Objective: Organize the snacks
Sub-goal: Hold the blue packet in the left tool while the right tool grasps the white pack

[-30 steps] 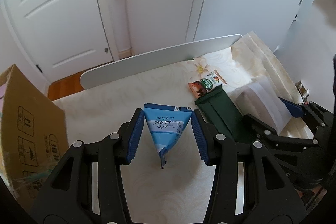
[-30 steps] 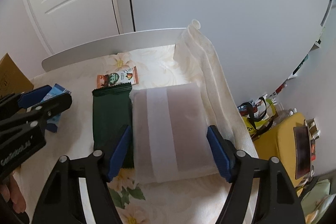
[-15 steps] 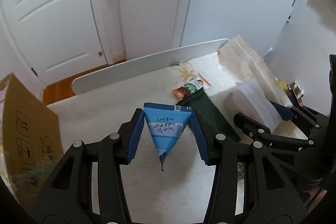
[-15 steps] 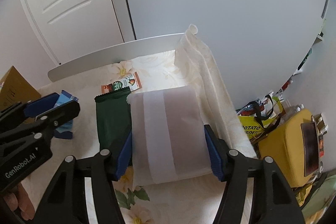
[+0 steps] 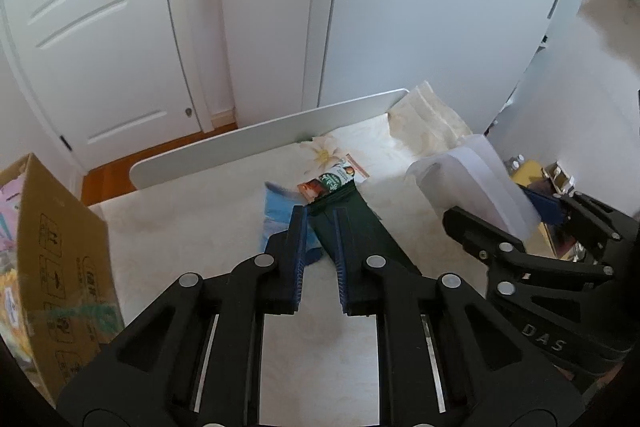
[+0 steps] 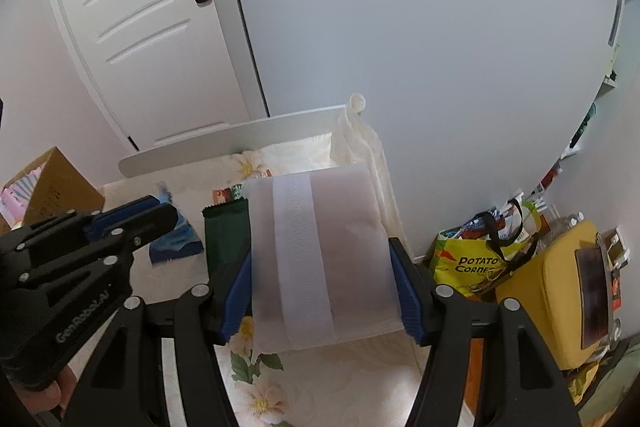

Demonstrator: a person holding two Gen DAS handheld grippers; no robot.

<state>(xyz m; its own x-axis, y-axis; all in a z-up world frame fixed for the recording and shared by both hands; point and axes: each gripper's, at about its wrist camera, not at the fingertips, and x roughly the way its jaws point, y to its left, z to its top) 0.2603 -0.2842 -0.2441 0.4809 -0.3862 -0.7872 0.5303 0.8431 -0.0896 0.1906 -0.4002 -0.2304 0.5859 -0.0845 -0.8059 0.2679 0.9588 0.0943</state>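
The right tool is clamped on the white pouch, 1 pad on each long edge. The pouch is wide and limp, so a grip across its width is probably the only one that keeps it flat. In the left wrist view it hangs tilted, clear of the bed, so it looks ready to be carried somewhere.

The left tool has its pads close together with a narrow gap and nothing between them. It hovers low over the seam where 2 packs meet. The blue pack lies flat just beside and partly under its left finger. The green pack runs lengthwise under its right finger. From this view I cannot tell whether the 2 packs touch or overlap.

A small bar lies crosswise at the green pack's far end. These 3 lie close together near the middle of the bed, which suggests a row in the making, with room for the pouch to the right of the green pack.

A box stands at the left edge, open side away, and may be the source or the goal. A rail borders the far side of the bed. A snack bag sits on the floor to the right, out of play.
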